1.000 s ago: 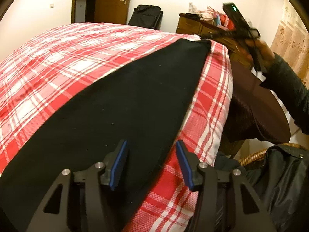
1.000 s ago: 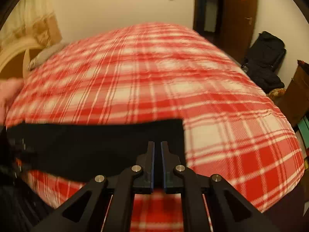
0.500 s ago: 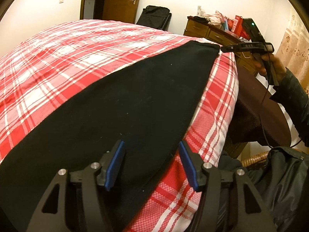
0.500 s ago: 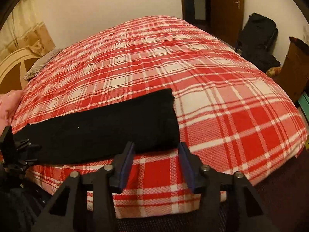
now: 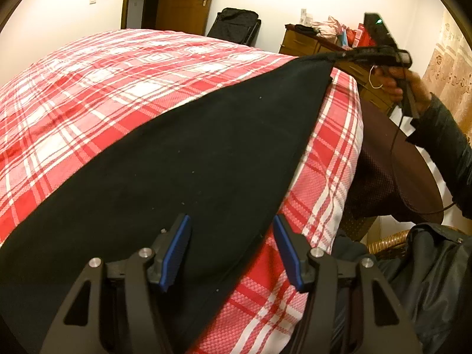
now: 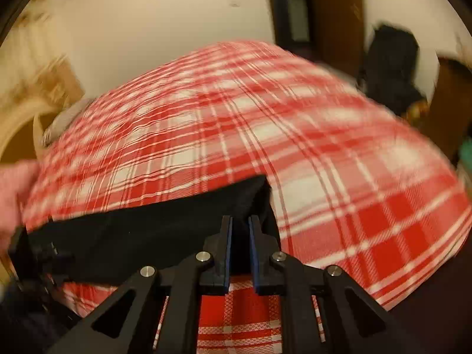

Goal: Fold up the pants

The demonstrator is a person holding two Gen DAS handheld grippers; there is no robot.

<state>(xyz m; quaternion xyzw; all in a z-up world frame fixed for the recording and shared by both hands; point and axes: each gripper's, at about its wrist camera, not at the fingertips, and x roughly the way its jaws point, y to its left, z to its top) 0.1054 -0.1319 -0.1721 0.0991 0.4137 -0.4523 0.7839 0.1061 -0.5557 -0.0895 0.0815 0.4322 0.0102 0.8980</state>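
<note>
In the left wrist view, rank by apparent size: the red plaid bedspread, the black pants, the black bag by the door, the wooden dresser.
1. Red plaid bedspread and black pants: similar spread, pants nearer, unsure.
2. Wooden dresser and black bag: both small and distant, too close to call.

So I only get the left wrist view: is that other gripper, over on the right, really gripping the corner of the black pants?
Observer: Yes. The right wrist view shows the right gripper closing its jaws, with the corner of the black pants between them.
Visitor: And what's at the far end of the bed on that side?
Observer: A pale curved headboard, though it's blurred.
Visitor: Anything lying up there?
Observer: What looks like a grey pillow, at the edge of the red plaid bedcover.
</note>
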